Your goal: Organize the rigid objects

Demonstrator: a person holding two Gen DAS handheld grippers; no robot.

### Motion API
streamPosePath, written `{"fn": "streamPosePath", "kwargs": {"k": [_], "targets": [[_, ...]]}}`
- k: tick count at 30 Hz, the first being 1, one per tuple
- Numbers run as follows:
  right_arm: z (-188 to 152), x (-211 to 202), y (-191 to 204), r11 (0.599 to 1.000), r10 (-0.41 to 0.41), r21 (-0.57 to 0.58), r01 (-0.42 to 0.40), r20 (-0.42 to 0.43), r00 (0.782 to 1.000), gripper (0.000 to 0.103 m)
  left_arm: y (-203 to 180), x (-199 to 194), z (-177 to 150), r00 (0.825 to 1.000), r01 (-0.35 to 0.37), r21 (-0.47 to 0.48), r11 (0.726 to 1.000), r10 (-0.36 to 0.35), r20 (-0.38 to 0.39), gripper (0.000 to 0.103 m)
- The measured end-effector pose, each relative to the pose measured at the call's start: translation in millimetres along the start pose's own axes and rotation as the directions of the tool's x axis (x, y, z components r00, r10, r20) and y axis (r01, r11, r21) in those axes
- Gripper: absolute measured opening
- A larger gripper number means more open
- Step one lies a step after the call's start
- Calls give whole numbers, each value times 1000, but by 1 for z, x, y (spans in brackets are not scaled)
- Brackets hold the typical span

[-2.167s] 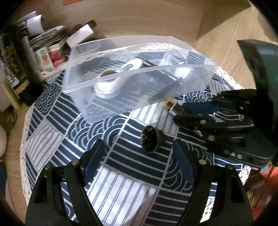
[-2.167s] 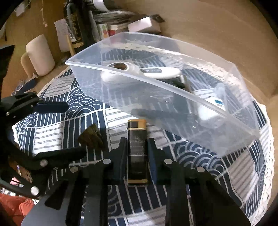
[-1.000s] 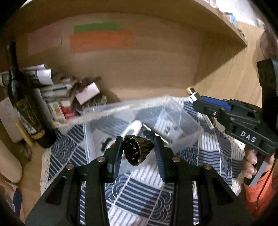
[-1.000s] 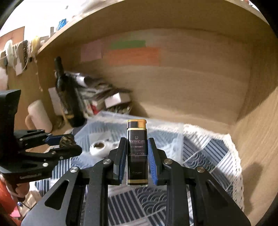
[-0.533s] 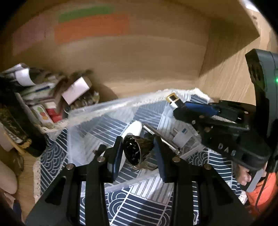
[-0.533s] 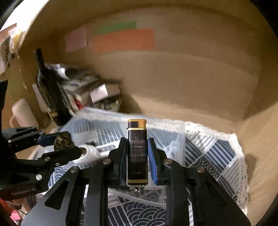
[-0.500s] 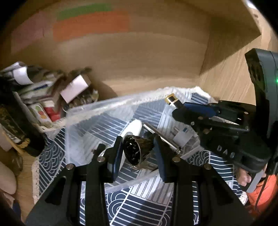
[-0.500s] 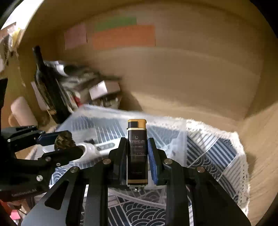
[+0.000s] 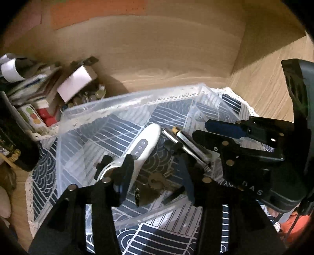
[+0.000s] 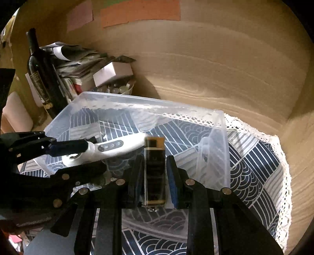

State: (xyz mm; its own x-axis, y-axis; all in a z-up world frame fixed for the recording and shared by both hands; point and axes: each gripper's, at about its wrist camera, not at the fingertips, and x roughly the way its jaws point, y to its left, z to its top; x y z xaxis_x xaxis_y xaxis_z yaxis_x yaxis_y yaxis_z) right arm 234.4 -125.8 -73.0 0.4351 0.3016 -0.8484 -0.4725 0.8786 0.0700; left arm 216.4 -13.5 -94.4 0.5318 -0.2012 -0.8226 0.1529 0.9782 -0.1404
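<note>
Left hand-held gripper [image 9: 157, 176]: fingers spread wide with nothing between them, hanging over the near part of the clear plastic bin [image 9: 66, 137].
Right hand-held gripper [image 10: 154, 176]: fingers parted, a gap visible on each side of the lighter [image 10: 154, 170]; the pictures do not settle whether the pads touch it.
Lighter: black with gold ends, upright between the right fingers, over the inside of the bin near its right end; in the left view it shows as a slanted bar [image 9: 186, 143] at the tips of the right hand-held gripper [image 9: 198, 135].
Bin: clear, rectangular, standing on the cloth [image 10: 255, 166], its far rim toward the wooden wall [image 10: 215, 68].
Inside the bin: a white handheld device with three buttons [image 9: 141, 149] lies diagonally across the middle; below the left fingers lie a small dark ribbed piece [image 9: 145, 196], a round metal piece [image 9: 155, 180] and a dark bar [image 9: 172, 195], close together on the bin floor.
Cloth: navy and white wave pattern with a lace edge, spread on the table [image 9: 21, 176] under the bin.
Beyond the bin, left: a dark wine bottle [image 10: 42, 76] stands upright beside a heap of papers [image 10: 76, 56], a small white box [image 10: 111, 73] resting on the heap.
Wall: orange paper sheet [image 10: 141, 11] stuck high up.
</note>
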Motion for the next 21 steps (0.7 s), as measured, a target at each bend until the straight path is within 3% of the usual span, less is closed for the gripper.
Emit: {"fn": "streamPosePath", "kwargs": {"k": [6, 10, 15, 18, 21], "targets": [[2, -26, 1, 1000, -2, 2, 1, 62, 998, 30, -5, -32, 0, 998, -15, 22, 1000, 14, 62, 51], [2, -53, 6, 1000, 2, 0, -2, 121, 993, 38, -5, -61, -3, 991, -24, 19, 1000, 22, 131, 63], [-2, -95, 18, 1000, 9, -12, -6, 217, 976, 44, -5, -107, -13, 972, -46, 15, 999, 41, 233, 73], [-7, -122, 26, 1000, 17, -17, -13, 284, 959, 59, -3, -134, -20, 953, -56, 6, 998, 51, 299, 80], [-14, -148, 35, 1000, 6, -16, 0, 353, 936, 63, -4, -158, -30, 934, -60, 20, 998, 50, 354, 89]]}}
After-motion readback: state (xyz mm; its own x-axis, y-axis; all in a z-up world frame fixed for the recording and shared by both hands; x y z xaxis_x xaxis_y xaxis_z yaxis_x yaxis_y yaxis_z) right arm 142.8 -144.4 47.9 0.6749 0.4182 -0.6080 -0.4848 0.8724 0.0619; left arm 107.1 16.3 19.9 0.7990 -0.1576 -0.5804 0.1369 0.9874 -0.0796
